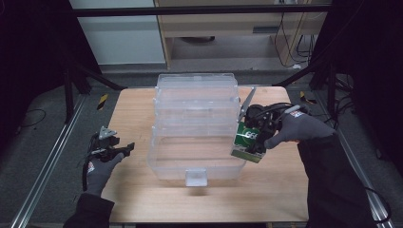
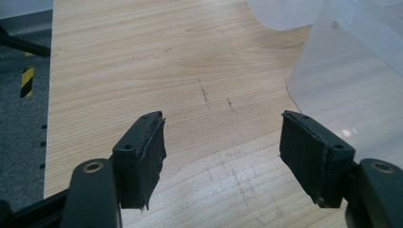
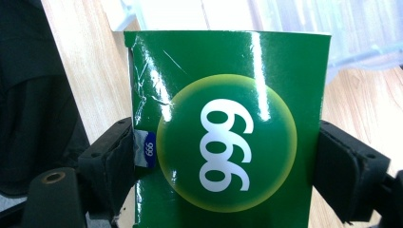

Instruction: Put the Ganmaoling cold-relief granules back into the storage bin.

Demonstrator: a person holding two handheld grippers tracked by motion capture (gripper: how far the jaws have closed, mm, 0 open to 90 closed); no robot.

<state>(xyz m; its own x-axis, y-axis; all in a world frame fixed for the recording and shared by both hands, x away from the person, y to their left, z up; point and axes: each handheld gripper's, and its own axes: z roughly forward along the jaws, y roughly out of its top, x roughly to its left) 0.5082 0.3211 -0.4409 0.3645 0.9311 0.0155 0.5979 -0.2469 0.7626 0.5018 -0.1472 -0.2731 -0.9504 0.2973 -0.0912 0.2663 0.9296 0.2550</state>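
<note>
Dark room, black curtains at both sides, pale cabinets at the far wall. A light wooden table [image 1: 142,123] is sitting in the middle, metal rails running along the floor on either side.

High view: a clear plastic storage box [image 1: 197,128] is standing at the table's centre, its lid tilted up at the far side. The right gripper [image 1: 256,137] is holding a green carton [image 1: 248,142] against the box's right near corner, carton tilted, just at the rim. The left gripper [image 1: 124,149] is resting near the table's left edge, well apart from the box, jaws spread and holding nothing.

Left gripper view: the two black jaws are standing wide apart over bare wood grain. The clear box wall [image 2: 347,90] is showing at the right, near the right jaw.

Right gripper view: the jaws are pinching the green carton [image 3: 228,128] by its two sides. Its face is carrying a yellow-rimmed circle with white digits. The box's clear plastic [image 3: 285,23] is lying just beyond the carton's top edge.
</note>
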